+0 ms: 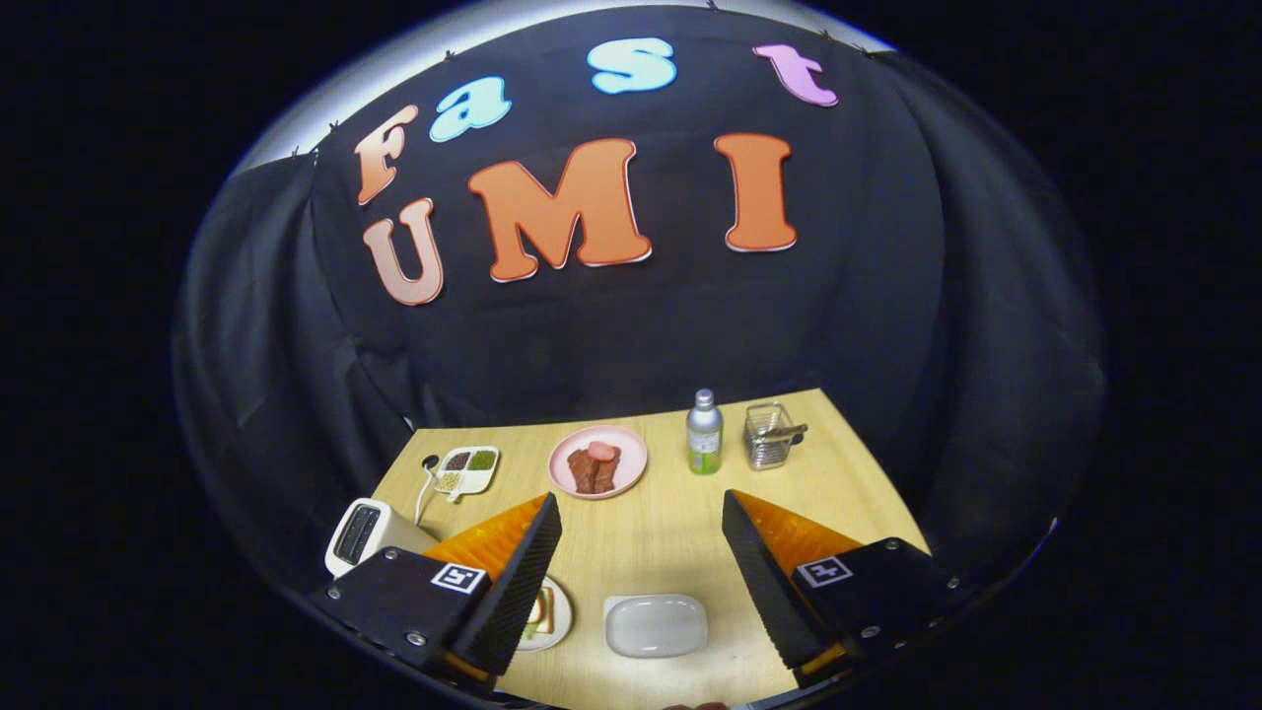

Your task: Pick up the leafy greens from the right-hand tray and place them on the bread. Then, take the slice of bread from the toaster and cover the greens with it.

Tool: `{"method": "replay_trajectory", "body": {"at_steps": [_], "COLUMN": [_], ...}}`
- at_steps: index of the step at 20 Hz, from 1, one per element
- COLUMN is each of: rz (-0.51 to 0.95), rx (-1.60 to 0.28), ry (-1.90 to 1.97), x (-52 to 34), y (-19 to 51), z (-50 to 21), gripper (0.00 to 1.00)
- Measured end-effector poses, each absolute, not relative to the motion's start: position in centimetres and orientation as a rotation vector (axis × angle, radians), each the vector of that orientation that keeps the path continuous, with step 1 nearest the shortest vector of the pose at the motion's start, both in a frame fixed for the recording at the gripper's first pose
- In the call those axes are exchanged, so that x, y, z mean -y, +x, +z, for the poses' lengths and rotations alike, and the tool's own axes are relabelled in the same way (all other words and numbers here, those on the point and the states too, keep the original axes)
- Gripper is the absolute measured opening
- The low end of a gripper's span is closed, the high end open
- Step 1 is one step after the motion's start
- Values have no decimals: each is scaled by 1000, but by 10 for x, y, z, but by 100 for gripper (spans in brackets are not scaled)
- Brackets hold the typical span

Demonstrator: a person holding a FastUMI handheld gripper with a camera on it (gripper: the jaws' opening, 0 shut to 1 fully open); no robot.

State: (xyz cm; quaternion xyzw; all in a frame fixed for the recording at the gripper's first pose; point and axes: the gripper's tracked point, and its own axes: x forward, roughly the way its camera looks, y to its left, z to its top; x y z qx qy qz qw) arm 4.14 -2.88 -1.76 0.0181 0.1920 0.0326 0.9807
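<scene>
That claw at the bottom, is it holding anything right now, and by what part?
Nothing is held. The claw stands wide open above the wooden table, its two fingers apart with only the white tray lying below, between them.

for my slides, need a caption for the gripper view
Open gripper held above a wooden table: empty white tray between its fingers, toaster beside them, pink plate beyond.

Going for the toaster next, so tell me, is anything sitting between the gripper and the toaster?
Nothing visible does. The gripper is open above the table, and the toaster stands just past its left finger. That finger hides the stretch of table nearest the toaster, so I cannot vouch for that part.
</scene>
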Motion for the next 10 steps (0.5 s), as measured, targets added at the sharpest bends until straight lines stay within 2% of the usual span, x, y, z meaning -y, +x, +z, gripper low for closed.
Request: {"method": "replay_trajectory", "body": {"at_steps": [10], "rz": [-22], "rx": [-102], "ry": [-24], "x": [99], "y": [-1], "z": [27], "gripper": [99]}}
